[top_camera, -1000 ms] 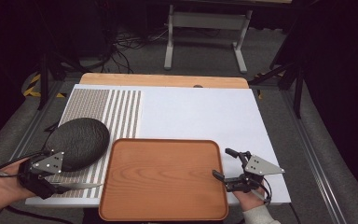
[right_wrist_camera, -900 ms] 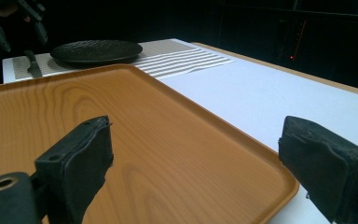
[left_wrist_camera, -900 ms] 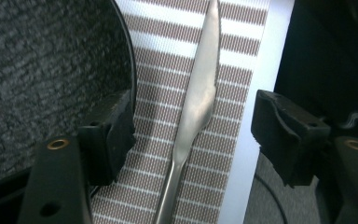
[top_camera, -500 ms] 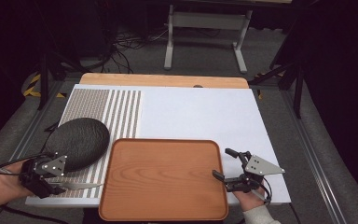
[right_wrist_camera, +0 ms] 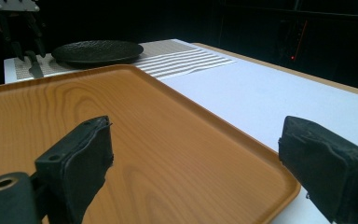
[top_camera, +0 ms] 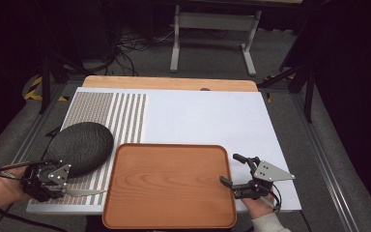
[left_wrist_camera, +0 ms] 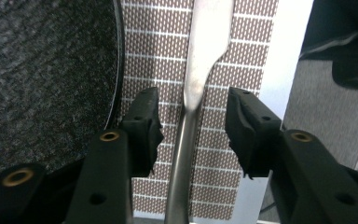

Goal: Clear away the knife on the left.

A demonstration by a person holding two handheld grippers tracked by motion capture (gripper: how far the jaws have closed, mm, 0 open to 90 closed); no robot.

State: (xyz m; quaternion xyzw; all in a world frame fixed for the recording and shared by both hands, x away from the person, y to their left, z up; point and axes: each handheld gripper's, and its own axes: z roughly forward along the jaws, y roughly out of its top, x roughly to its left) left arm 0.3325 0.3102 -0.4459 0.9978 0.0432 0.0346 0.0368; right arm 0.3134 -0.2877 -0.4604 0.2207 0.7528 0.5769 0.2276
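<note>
A metal knife (top_camera: 84, 192) lies flat on the brown patterned strip of the mat, blade pointing toward the wooden tray (top_camera: 169, 179). My left gripper (top_camera: 66, 187) is open at the near left. In the left gripper view its jaws stand either side of the knife's (left_wrist_camera: 200, 70) handle with a gap on both sides. A black textured plate (top_camera: 79, 145) sits just beyond, also at the left in that view (left_wrist_camera: 42, 70). My right gripper (top_camera: 228, 168) is open by the tray's right rim. In the right gripper view, one jaw is over the tray (right_wrist_camera: 74, 107) and the other over the white mat.
The white mat (top_camera: 207, 121) covers most of the wooden table (top_camera: 169, 83), with a patterned and striped section (top_camera: 106, 111) at the left. Beyond the table are a metal stand and cables on a dark floor. The mat's near edge lies right beside the left gripper.
The left gripper has shifted slightly left and toward the near edge along the knife. The knife, tray, plate and right gripper stay where they were.
</note>
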